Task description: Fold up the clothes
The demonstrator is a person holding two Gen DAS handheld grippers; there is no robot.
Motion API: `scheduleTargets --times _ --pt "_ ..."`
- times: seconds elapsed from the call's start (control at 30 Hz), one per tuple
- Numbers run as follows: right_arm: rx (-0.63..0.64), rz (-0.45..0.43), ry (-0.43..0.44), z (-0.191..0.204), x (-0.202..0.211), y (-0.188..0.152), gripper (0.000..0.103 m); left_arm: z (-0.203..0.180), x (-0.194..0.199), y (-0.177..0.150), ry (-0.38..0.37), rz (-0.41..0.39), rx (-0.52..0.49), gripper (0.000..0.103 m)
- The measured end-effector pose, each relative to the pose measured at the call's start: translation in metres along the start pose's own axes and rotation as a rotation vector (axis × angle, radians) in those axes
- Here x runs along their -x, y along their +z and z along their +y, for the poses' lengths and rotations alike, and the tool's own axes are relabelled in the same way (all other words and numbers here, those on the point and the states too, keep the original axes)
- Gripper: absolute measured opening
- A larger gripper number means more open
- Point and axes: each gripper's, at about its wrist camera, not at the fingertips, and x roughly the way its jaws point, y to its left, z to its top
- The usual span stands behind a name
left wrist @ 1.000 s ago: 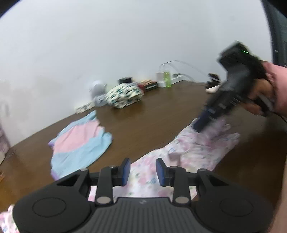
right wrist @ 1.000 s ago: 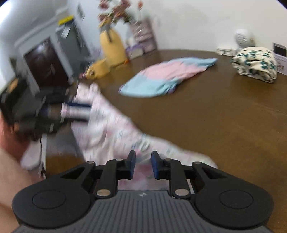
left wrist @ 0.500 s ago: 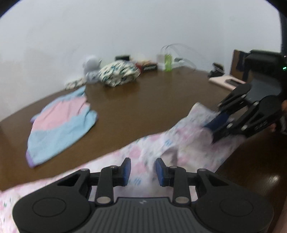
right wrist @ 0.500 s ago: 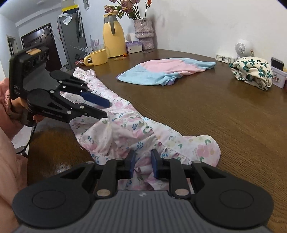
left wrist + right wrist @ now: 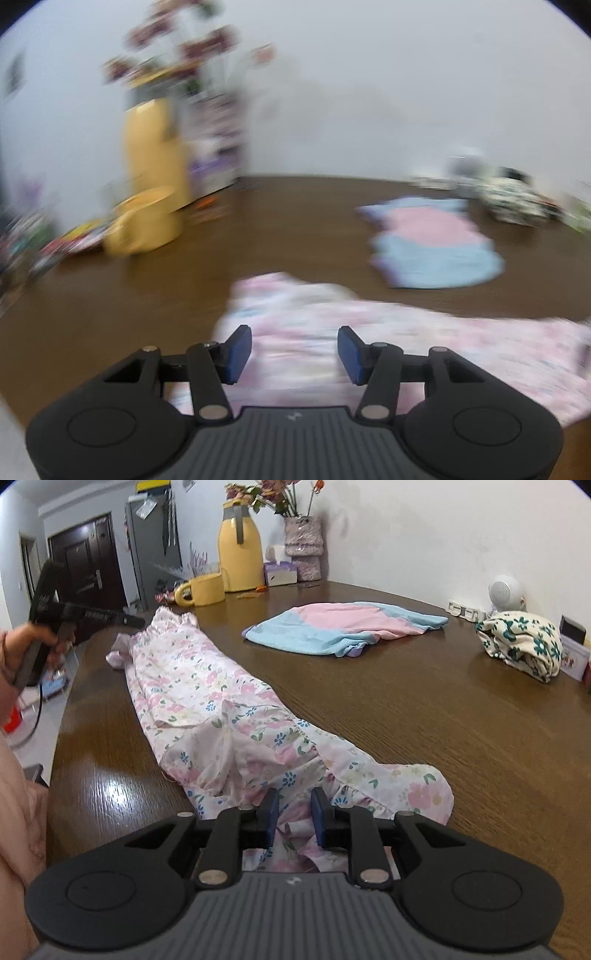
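Both claws differ: your right claw (image 5: 293,821) still pinches the floral garment (image 5: 207,698) on the table (image 5: 461,731); your left claw (image 5: 293,349) has released wide, swinging toward the far hem beside the yellow jug (image 5: 238,559).

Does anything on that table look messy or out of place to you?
The pink floral garment lies in a long rumpled strip along the brown wooden table, bunched near the right gripper. The green-flowered cream cloth sits crumpled. Nothing looks spilled or damaged.
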Motion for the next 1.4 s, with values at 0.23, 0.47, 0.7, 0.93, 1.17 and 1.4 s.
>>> scheduleTargets --times 0.23,0.47,0.7,0.93,1.17,1.4 --pt "0.005 0.01 -0.021 0.004 0.0 0.002 0.02 0.03 -0.005 -0.011 0.011 0.105 0.084 0.05" --pt "0.003 0.015 -0.026 0.004 -0.001 0.002 0.02 0.045 0.022 -0.024 -0.027 0.08 0.189 0.05" --pt "0.004 0.004 -0.036 0.006 0.0 0.0 0.02 0.052 0.034 -0.027 -0.098 0.079 0.364 0.041" --pt "0.01 -0.014 -0.041 0.007 0.001 -0.003 0.02 0.043 0.009 -0.027 -0.07 0.152 0.429 0.04" --pt "0.019 -0.027 -0.043 0.008 0.002 -0.005 0.02 0.044 -0.008 -0.029 -0.068 0.155 0.453 0.005" --pt "0.061 -0.015 -0.063 0.013 0.001 -0.004 0.02 0.028 0.006 -0.018 0.019 0.043 0.293 0.0"
